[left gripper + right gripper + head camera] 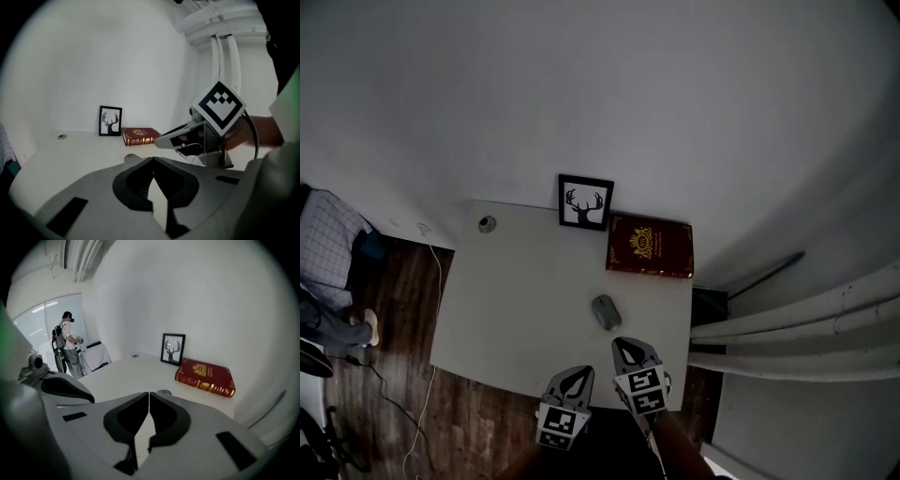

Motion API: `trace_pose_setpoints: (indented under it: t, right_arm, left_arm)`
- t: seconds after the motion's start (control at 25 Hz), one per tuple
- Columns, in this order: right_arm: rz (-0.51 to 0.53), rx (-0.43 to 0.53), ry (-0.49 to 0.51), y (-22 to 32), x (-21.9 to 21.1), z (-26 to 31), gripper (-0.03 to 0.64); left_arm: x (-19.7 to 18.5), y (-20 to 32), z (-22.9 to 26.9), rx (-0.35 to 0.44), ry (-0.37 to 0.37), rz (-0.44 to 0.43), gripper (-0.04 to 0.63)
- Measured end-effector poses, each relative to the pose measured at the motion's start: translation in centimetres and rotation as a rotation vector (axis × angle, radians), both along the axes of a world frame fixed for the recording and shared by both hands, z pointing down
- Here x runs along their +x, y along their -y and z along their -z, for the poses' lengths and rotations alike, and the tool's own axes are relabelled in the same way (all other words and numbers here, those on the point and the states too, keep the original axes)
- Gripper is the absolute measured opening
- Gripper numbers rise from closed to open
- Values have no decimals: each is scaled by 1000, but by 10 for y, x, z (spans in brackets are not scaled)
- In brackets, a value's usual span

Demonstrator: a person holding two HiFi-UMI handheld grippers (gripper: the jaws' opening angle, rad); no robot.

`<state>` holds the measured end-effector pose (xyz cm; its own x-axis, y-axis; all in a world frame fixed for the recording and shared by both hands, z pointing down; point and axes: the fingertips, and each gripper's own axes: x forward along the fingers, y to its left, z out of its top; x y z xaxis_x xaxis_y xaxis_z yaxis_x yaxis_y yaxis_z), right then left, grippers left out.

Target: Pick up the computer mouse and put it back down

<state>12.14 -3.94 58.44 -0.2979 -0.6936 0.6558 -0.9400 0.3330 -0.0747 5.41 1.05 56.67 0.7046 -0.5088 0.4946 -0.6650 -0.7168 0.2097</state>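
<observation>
A grey computer mouse (606, 312) lies on the white table (516, 309), right of the middle and in front of a red book (649, 246). My right gripper (624, 343) is shut and empty, its tips just short of the mouse's near end. In the right gripper view only the top of the mouse (164, 392) peeks over the closed jaws. My left gripper (578, 372) is also shut and empty, at the table's near edge to the left of the right one. The mouse's edge (132, 158) shows above its jaws, and the right gripper (161, 140) reaches in from the right.
A framed deer picture (585, 202) leans on the wall behind the book. A round cable hole (487, 223) sits in the table's far left corner. White pipes (797, 328) run on the right. A person (68, 341) stands far off to the left.
</observation>
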Motion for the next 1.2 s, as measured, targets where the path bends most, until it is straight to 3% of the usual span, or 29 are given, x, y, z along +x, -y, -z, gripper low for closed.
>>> trace_pose_setpoints:
  t: [0.32, 0.36, 0.44, 0.48, 0.68, 0.84, 1.2]
  right_arm:
    - [16, -101, -7, 29, 12, -39, 25]
    - [23, -111, 1, 33, 13, -45, 38]
    - [36, -122, 31, 41, 12, -53, 141]
    - [38, -128, 41, 45, 13, -57, 161]
    - [46, -191, 33, 56, 18, -87, 176]
    - [66, -258, 63, 63, 18, -109, 247]
    - [79, -358, 90, 75, 17, -143, 276]
  left_arm:
    - [-6, 18, -16, -25, 53, 34, 2]
    - [-6, 21, -18, -29, 57, 39, 2]
    - [-5, 27, -22, -35, 67, 48, 2]
    - [-5, 29, -24, -36, 73, 51, 2]
    - [-2, 36, -33, -61, 98, 73, 2]
    - [-6, 38, -39, -74, 110, 98, 2]
    - [-17, 41, -49, -108, 134, 168, 2]
